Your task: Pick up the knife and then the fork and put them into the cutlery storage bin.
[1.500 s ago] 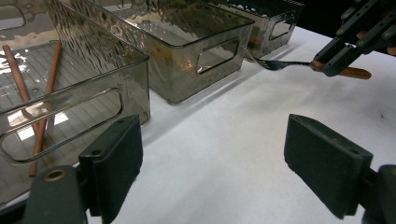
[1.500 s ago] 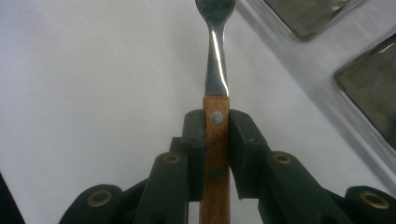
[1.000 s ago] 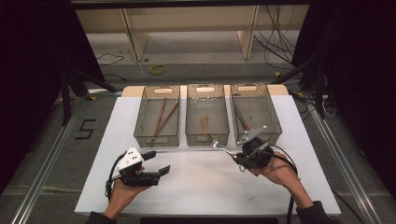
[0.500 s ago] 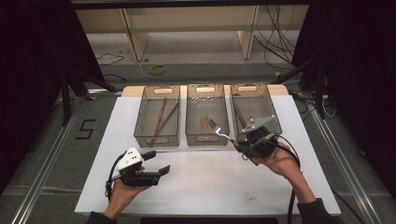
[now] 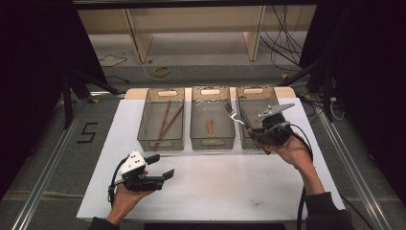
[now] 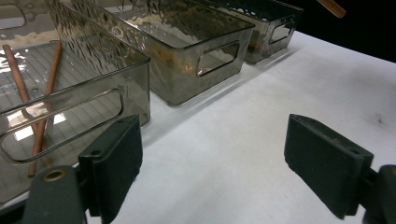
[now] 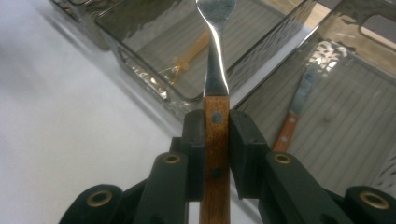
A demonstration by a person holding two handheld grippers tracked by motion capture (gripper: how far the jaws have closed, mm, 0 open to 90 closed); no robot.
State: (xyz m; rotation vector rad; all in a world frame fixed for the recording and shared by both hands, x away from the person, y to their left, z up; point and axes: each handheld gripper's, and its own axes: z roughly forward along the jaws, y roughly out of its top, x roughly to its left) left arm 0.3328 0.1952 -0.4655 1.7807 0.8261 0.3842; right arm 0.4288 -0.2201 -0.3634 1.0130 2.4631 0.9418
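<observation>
On floor left of table, marking "5" [image 5: 87, 132]; right gripper [image 5: 256, 132] jaws clenched on fork [image 5: 235, 115], left gripper [image 5: 160, 167] jaws released.

Two brown chopsticks [image 5: 164, 123] lie in the left bin [image 5: 162, 142]; cables [image 5: 282, 45] trail across the floor beyond

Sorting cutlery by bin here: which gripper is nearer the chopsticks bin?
Left. The left gripper hovers just in front of the chopsticks bin, open. The right gripper, holding a fork, is over the far right bin.
</observation>
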